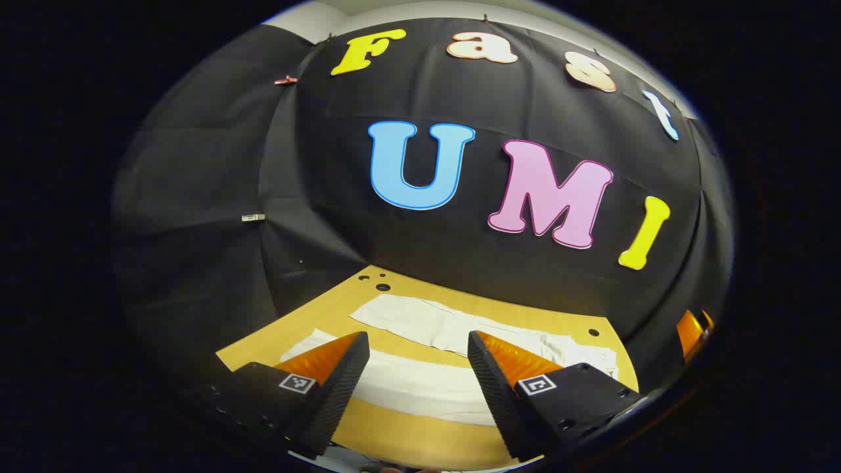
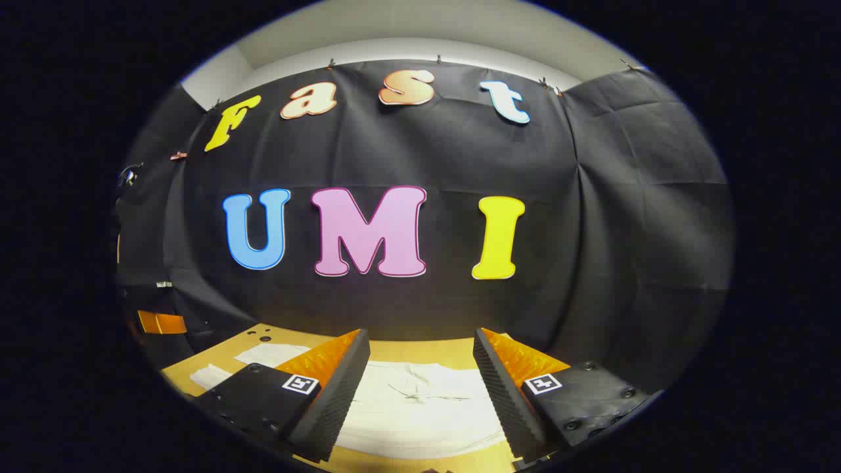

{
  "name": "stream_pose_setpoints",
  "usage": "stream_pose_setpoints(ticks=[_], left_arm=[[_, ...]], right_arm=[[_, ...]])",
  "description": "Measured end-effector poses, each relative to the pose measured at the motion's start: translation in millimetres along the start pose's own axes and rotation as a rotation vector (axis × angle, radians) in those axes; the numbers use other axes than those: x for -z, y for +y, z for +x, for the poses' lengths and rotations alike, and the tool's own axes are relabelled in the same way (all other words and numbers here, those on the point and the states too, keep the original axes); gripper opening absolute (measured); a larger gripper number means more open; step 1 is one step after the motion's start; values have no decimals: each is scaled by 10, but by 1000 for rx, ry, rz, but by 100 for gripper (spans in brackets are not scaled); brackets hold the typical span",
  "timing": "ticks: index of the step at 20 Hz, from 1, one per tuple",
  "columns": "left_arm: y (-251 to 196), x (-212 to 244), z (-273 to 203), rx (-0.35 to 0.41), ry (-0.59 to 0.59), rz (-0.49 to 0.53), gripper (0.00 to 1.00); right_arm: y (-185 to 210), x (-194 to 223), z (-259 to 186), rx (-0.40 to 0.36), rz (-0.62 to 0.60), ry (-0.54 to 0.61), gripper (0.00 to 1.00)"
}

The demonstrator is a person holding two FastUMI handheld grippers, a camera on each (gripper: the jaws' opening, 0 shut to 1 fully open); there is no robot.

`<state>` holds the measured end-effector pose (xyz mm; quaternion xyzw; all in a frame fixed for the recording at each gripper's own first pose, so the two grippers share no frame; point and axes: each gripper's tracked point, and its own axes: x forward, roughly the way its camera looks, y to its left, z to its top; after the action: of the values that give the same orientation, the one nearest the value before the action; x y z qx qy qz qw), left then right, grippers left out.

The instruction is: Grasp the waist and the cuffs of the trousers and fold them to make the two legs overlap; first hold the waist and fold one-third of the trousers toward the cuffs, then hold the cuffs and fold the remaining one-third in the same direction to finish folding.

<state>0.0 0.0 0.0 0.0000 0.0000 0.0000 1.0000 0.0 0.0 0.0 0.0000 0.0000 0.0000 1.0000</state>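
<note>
Left gripper and right gripper: fingers spread wide, holding nothing, above the white trousers lying flat on the desk. Legs run toward 12 o'clock in the left gripper view. Cloth likely light, limp; pinch waist edge and cuffs.

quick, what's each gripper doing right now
left gripper: open, holding nothing, above the white trousers.
right gripper: open, holding nothing, above the trousers' waist end.
</note>
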Motion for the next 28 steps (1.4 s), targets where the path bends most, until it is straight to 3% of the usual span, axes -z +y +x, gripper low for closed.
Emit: stream_pose_setpoints(ticks=[3,7,10,12,17,28], left_arm=[[-234,66,179,-11,-7,10,96],[-415,118,327,9,-15,21,96],[-550,7,393,42,-85,116,96],[-632,47,437,77,-66,156,96],[-691,77,560,115,-73,130,96],[-668,236,776,97,-58,193,96]], right_arm=[[-86,104,277,-28,66,35,98],[-254,257,549,-34,52,77,98],[-326,262,670,-33,27,50,98],[-342,384,713,-33,15,76,98],[-304,518,793,-46,-9,82,98],[-307,702,958,-69,-61,119,98]])
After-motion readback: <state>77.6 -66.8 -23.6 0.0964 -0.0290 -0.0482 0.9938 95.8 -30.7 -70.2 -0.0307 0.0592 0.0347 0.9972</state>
